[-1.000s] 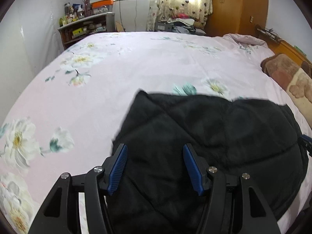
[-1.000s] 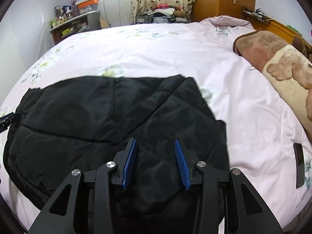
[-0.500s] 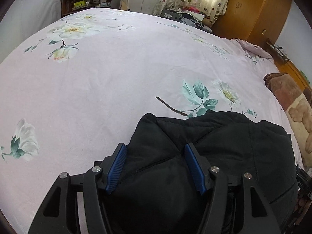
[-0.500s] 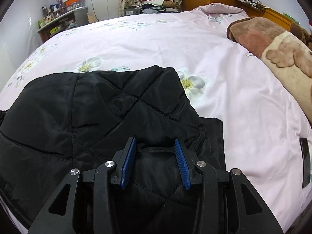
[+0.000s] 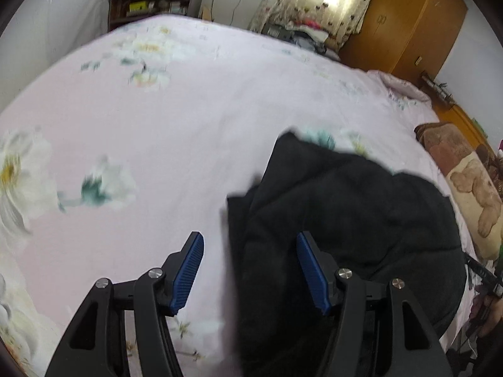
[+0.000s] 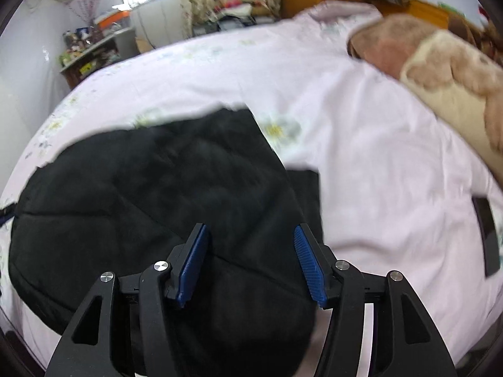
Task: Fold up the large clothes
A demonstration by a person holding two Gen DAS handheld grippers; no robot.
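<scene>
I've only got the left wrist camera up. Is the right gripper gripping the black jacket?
Observer: No. The right gripper has just been opening its jaws. They stand apart over the black jacket, and the pads press on nothing.
Operator: Anything else lying on the bed on that side?
Observer: Yes, a flat dark slab, maybe a phone, lies on the pink sheet to the right of the jacket, apart from it.
Operator: Is the jacket's right edge tidy?
Observer: Not quite. A flat black layer sticks out from under the folded top there.
</scene>
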